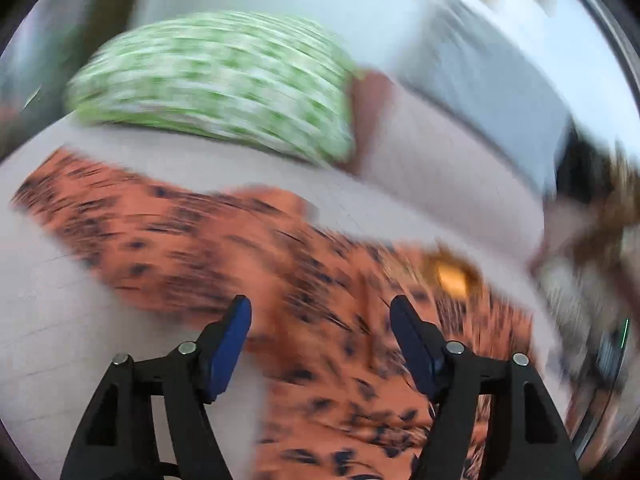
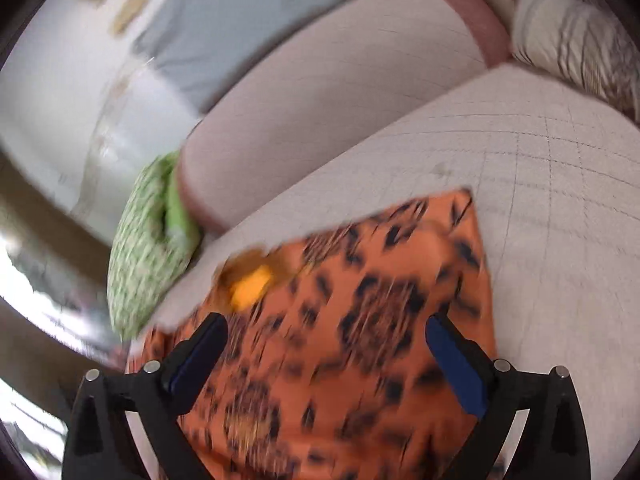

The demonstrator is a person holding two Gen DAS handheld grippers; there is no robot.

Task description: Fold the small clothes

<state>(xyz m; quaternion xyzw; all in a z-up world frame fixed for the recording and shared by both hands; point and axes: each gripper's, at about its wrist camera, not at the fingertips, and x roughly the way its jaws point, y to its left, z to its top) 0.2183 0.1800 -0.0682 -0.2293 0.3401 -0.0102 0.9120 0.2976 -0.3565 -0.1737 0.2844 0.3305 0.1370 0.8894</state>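
Observation:
An orange garment with black leopard spots (image 1: 248, 256) lies spread on a pale checked sofa seat (image 1: 48, 320). It has a yellow patch (image 1: 452, 278) near one edge. My left gripper (image 1: 320, 320) is open and empty, just above the garment. In the right wrist view the same garment (image 2: 360, 320) fills the lower middle, with the yellow patch (image 2: 250, 282) at its far left edge. My right gripper (image 2: 326, 340) is open and empty above it. Both views are motion-blurred.
A green and white patterned cushion (image 1: 216, 80) rests against the sofa back (image 1: 440, 152); it shows at left in the right wrist view (image 2: 148, 240). A cream striped cushion (image 2: 572, 36) lies at the far right. The seat (image 2: 560, 168) stretches right of the garment.

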